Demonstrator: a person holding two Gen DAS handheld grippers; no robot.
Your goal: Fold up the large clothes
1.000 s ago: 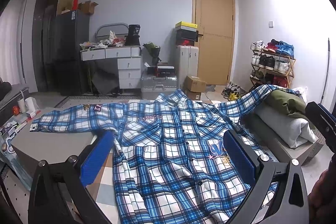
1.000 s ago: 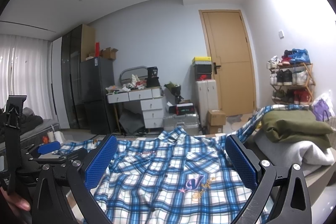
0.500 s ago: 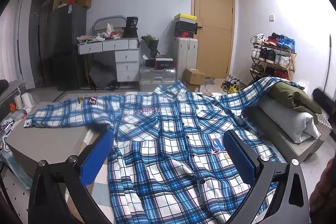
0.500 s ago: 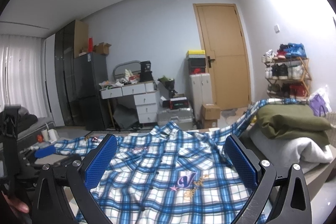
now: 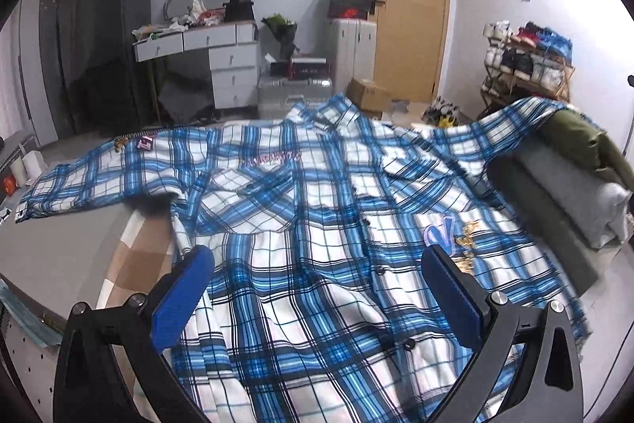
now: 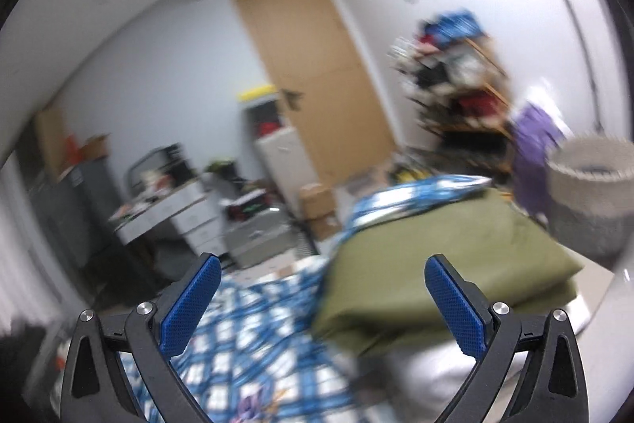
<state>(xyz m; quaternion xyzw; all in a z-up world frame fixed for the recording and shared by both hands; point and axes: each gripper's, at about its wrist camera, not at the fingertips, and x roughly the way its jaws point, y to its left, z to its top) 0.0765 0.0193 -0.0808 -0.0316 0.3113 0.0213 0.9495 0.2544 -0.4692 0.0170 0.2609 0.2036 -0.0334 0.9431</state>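
A large blue and white plaid shirt lies spread front-up on a grey table. Its one sleeve stretches to the left, the other drapes up over an olive folded garment at the right. My left gripper hovers open over the shirt's lower half, nothing between its blue pads. The right wrist view is blurred: my right gripper is open, pointing at the olive garment with the plaid sleeve on top of it and the shirt below left.
A grey folded stack lies under the olive garment. Beyond the table are white drawers, a wooden door, boxes, a shoe rack and a woven basket.
The left gripper has dipped lower toward the shirt. The right gripper has swung sharply right, from facing the shirt's chest to facing the olive garment; its view is now motion-blurred.
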